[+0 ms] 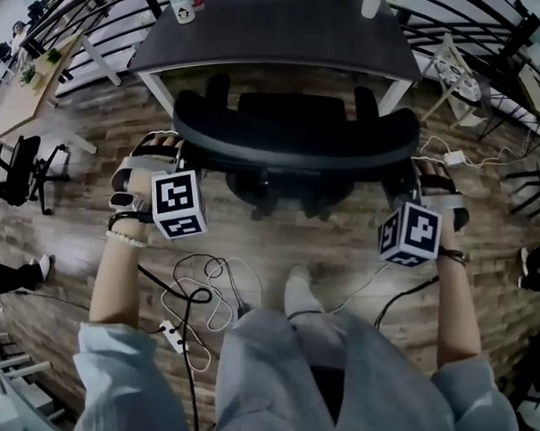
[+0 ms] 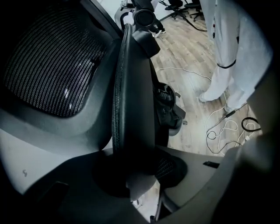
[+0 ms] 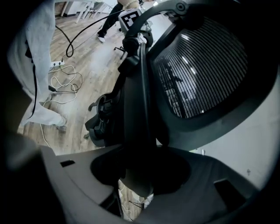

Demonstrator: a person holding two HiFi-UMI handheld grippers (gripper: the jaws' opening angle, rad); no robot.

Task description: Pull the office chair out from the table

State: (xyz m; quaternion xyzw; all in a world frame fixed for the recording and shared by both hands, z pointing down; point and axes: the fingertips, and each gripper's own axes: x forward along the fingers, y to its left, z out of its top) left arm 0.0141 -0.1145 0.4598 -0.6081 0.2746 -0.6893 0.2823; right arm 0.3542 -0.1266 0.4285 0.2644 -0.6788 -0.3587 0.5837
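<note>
Fingers of the left gripper [image 1: 171, 150] and the right gripper [image 1: 401, 185], head view: each pair sits at one end of the office chair [image 1: 293, 133] backrest, left end and right end. The chair stands close against the near edge of the dark worktop [image 1: 271, 27], armrests by that edge and the seat mostly hidden below the backrest; the pull looks barely started, with most of the travel toward the person left. Behind the chair on the wooden floor lie looped cables [image 1: 197, 294], a power strip [image 1: 171, 335] and the person's foot [image 1: 300, 294], all in the likely path of the casters. A second chair [image 1: 22, 172] stands well apart at far left. Left gripper view: fingers [image 2: 205, 175] partly parted, closed on the backrest's rim [image 2: 133, 109], mesh to the left. Right gripper view: fingers [image 3: 65, 175] set somewhat wider, likewise clamped on the rim [image 3: 140, 109], mesh to the right, cables on the floor beyond.
</note>
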